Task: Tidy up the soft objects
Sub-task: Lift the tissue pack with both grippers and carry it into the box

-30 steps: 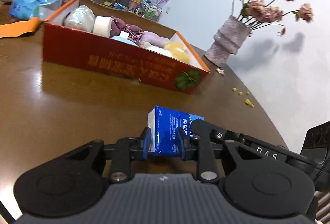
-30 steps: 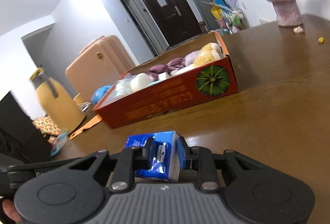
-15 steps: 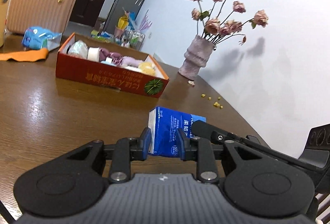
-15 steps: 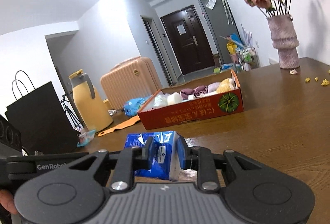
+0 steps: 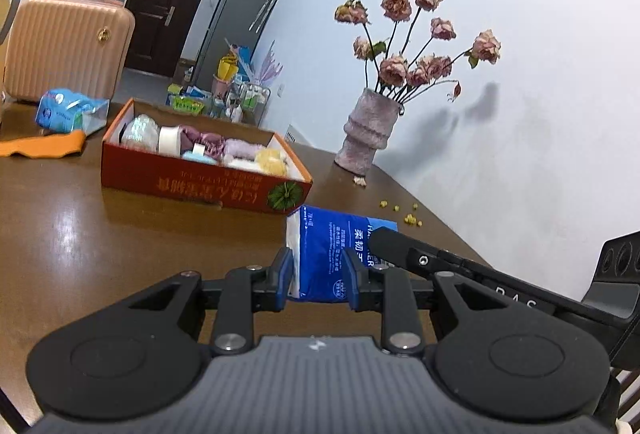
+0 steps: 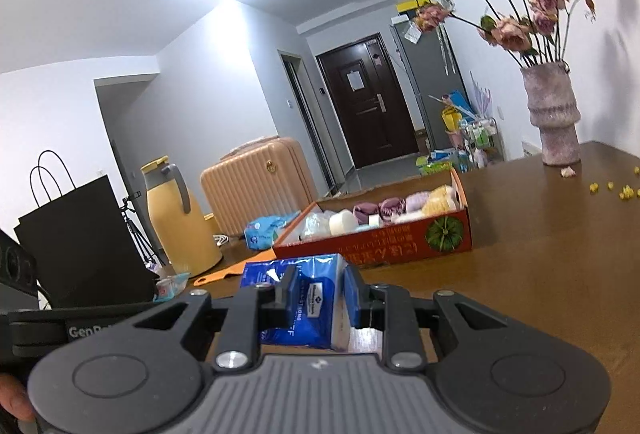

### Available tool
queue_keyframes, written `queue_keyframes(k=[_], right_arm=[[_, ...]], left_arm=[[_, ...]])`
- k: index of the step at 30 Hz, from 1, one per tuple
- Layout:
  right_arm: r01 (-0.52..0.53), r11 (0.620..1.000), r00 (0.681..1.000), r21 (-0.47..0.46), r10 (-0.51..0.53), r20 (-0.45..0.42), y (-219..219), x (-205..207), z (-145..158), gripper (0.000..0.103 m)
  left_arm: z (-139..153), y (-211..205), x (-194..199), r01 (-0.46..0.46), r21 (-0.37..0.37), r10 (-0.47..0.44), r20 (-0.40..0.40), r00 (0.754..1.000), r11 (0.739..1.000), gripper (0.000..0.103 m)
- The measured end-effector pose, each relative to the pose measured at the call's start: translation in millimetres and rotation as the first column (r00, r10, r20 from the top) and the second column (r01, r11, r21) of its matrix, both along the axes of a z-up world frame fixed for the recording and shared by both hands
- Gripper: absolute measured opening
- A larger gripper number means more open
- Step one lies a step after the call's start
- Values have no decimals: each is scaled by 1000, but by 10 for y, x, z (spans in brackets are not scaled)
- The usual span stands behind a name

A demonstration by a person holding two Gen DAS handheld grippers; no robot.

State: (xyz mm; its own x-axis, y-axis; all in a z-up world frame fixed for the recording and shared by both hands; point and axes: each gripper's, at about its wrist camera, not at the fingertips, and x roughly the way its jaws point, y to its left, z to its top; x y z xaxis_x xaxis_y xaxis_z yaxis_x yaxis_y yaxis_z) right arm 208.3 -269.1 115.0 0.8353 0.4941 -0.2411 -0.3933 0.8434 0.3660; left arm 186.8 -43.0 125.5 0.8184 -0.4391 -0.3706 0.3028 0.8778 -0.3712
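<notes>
A blue tissue pack (image 5: pixel 325 243) hangs above the brown table, gripped at both ends. My left gripper (image 5: pixel 318 274) is shut on its white-edged end. My right gripper (image 6: pixel 320 296) is shut on the other end of the tissue pack (image 6: pixel 310 308). The right gripper's black finger (image 5: pixel 404 248) shows in the left wrist view, lying against the pack's right side. Beyond the pack stands a red cardboard box (image 5: pixel 192 188) (image 6: pixel 380 252) with several soft items inside: a white roll, purple cloth, a yellow ball.
A vase of dried roses (image 5: pixel 368 138) (image 6: pixel 554 118) stands at the far right, yellow crumbs (image 5: pixel 408 216) near it. Left of the box lie a blue packet (image 5: pixel 68 110) and an orange cloth (image 5: pixel 44 146). A yellow jug (image 6: pixel 176 218) and black bag (image 6: pixel 80 242) stand further left.
Both grippers have lifted the tissue pack and drawn back from the red box, which now looks smaller and farther. Both views have levelled out. The grips are unchanged.
</notes>
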Motion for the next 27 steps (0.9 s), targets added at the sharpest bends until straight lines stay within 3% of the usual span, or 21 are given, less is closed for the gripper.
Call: queue_keyframes(k=[7,13,21,27], right_arm=[[-21,1000,998,-9,21,62,21,508,310,24],[-58,998,997,-26,59,51,65,1314,475,24],[-98,995,992,25,100,-81,102,2725,262,23],[-113,994,973,-5,110,-203,198,3696,-138,24]], left_arm=[[330,36,477,-7,25,5,87,996,1000,27],[460,24,1225,-41,83,30,126,992,996,27],[290,110,2554,-62,108,58,45,997,992,27],[-142,74,3452,-68,166,79,-59,995,984,27]])
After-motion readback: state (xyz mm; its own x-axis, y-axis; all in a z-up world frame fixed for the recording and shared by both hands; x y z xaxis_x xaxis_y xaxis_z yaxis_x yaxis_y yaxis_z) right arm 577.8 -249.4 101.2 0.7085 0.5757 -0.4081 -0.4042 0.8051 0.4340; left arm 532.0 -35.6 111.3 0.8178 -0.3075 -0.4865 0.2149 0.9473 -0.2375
